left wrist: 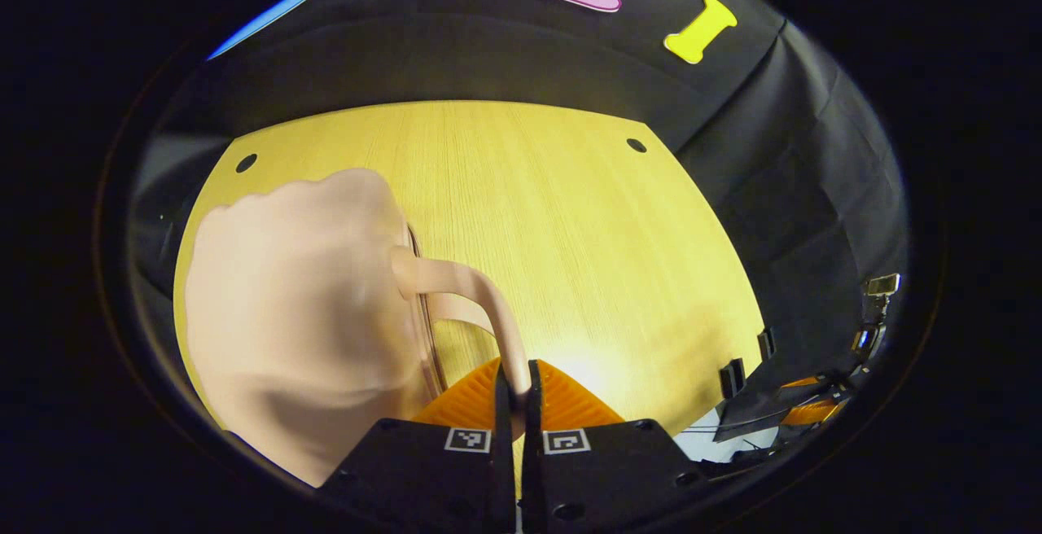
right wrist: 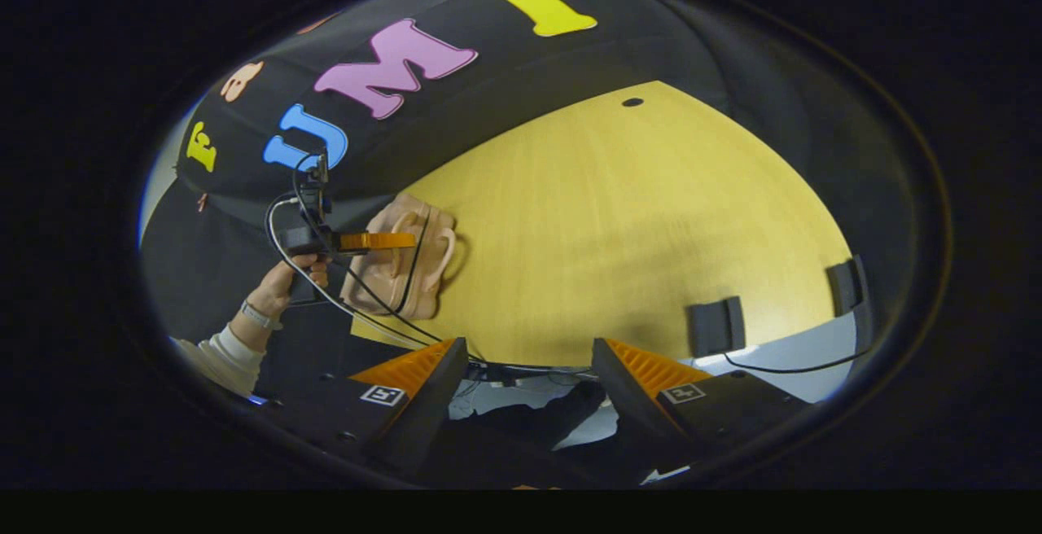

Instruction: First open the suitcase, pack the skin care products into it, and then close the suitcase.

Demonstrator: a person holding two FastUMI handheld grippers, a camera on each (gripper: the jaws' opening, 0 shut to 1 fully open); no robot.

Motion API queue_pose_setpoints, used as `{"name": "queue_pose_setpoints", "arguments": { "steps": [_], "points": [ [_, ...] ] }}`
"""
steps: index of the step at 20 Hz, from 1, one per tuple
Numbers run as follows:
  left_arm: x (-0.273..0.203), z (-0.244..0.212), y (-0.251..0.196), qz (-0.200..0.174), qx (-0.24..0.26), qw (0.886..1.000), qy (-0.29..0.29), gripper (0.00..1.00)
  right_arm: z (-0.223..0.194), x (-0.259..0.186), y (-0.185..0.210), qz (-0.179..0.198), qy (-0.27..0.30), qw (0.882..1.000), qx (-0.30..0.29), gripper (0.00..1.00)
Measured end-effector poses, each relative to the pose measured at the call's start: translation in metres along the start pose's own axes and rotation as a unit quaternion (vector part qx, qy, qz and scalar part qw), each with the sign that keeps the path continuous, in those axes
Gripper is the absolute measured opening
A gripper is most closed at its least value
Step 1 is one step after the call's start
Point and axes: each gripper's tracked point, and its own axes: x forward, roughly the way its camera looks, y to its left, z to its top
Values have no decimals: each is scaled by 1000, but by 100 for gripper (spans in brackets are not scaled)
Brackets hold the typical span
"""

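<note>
Left gripper view: pink suitcase [left wrist: 293,314] at left of frame on yellow table [left wrist: 586,216], curved handle [left wrist: 472,290] arcing from its side down to bottom centre. Left gripper [left wrist: 514,387] clamped tight on handle, both fingers pressing it.

Right gripper view: hand [right wrist: 289,277] at middle left holds left gripper against suitcase [right wrist: 403,261], which sits at table's left edge. Right gripper [right wrist: 529,363] at bottom centre, jaws spread wide, nothing between, hanging off table's near edge, well apart from suitcase.

Black claw bodies with square coded markers, ribbed finger pads [right wrist: 651,371], black cable [right wrist: 358,306], cream sleeve [right wrist: 224,359], wristband [right wrist: 259,316]
</note>
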Motion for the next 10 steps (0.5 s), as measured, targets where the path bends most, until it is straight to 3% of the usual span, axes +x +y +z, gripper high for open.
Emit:
{"name": "queue_pose_setpoints", "arguments": {
  "steps": [1,3,5,7,8,10],
  "points": [
    [4,-6,0,11,-7,1000,8,13,-2,-8,-9,-4,-7,1000,2,97],
    [11,-11,4,54,-7,999,4,38,-6,-21,-19,-2,-11,1000,-5,97],
    [15,-16,-13,67,1,998,-13,53,-5,-32,-25,-1,-15,999,-30,97],
    [2,-11,-35,89,20,995,-43,82,-1,-41,-27,5,-19,998,-67,97],
    [-10,-8,-51,92,31,993,-66,89,4,-45,-25,9,-26,996,-89,97],
    [-42,5,-92,79,47,988,-125,89,20,-52,-21,11,-47,990,-134,97]
  ]
}}
